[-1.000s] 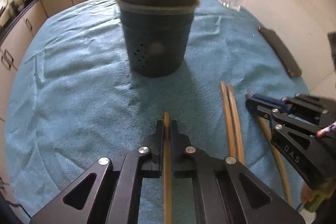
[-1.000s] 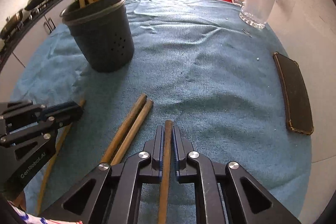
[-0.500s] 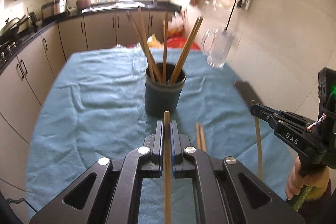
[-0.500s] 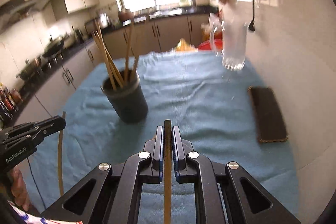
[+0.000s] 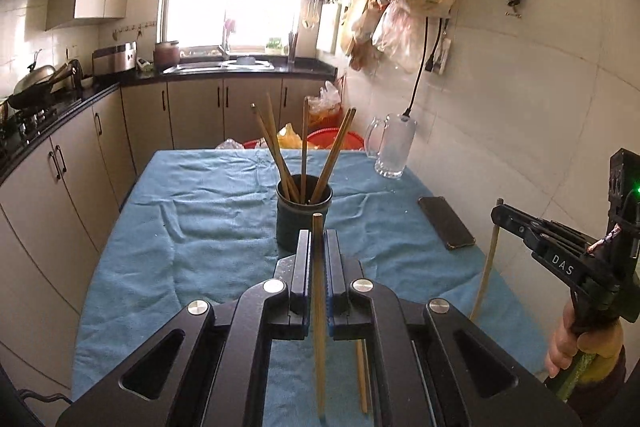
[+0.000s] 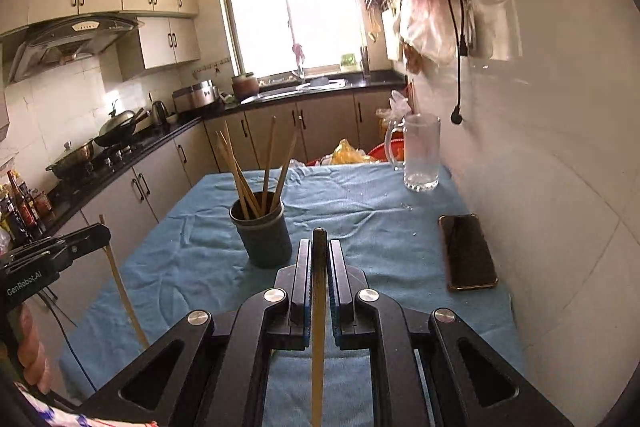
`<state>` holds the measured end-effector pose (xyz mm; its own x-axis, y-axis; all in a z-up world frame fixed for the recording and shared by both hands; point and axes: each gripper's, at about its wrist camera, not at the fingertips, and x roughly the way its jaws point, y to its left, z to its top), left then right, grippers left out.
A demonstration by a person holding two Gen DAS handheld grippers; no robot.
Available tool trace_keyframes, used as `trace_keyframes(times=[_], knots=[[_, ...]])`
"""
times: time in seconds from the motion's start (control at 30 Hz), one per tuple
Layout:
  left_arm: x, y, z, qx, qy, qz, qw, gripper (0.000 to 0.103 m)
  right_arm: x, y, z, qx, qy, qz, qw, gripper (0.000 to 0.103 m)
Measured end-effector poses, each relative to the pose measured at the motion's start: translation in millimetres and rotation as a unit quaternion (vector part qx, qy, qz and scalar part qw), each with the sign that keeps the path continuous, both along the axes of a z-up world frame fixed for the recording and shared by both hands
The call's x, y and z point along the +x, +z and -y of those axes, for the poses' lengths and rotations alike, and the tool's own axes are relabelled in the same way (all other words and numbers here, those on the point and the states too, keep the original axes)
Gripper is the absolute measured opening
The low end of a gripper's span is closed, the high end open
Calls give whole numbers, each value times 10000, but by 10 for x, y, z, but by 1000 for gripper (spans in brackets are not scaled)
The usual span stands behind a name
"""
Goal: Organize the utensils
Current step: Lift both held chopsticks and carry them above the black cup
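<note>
Left gripper (image 5: 318, 247), left wrist view: clenched on one wooden chopstick (image 5: 319, 307), pinched between blue-lined pads, tip poking just past the fingertips, long tail running back under the camera. Held aloft above blue cloth (image 5: 192, 219), aimed toward dark utensil holder (image 5: 304, 223). Holder upright near the table's middle, already stocked with several chopsticks (image 5: 276, 151) fanned against its rim. Two loose chopsticks (image 5: 362, 375) on the cloth just below the jaws, partly hidden. Right gripper (image 5: 498, 213) at the frame's right, gripping a second chopstick (image 5: 486, 267) that hangs downward; person's hand (image 5: 568, 343) on its handle. Phone (image 5: 446, 223) flat near the wall; glass mug (image 5: 394, 147) beyond it.

Right wrist view: right gripper (image 6: 320, 251) clamped on its chopstick (image 6: 318, 315), dark tip showing just ahead of the pads. Holder (image 6: 264, 235) ahead and slightly left. Left gripper (image 6: 102, 231) at left edge, its stick (image 6: 122, 291) dangling at a slant.

Handling, by judgement: light, stiff, smooth, slender sticks; not fragile, but apt to swivel or slide between pads when pinched at a single point. Grip near one end leaves a long free length that swings. Best hold for loose ones: across the shaft near one end, so the rest can go down into the holder's mouth. Likely snag: the fanned sticks already inside.
</note>
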<state>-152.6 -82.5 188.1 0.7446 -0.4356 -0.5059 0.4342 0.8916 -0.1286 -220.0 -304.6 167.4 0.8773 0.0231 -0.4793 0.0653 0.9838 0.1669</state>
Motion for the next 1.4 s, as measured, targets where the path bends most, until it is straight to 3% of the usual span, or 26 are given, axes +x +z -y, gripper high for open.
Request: trace_keyframes(times=[0.3,0.53,0.8,1.17,1.4], knots=[[-149,226,-110,-169,48,350,9992,5,-50,150,-31,-90,45,163,9998,7],[-28,364,-132,-255,84,397,9989,5,42,299,-59,-137,103,342,9993,7],[214,609,-51,-100,145,583,9981,5,294,485,-25,-143,105,466,9988,7],[947,1068,8,-544,370,625,9959,5,943,931,-45,71,259,753,9968,7],[1527,1152,181,-637,527,607,9947,5,1499,1142,-106,370,292,953,9943,7]])
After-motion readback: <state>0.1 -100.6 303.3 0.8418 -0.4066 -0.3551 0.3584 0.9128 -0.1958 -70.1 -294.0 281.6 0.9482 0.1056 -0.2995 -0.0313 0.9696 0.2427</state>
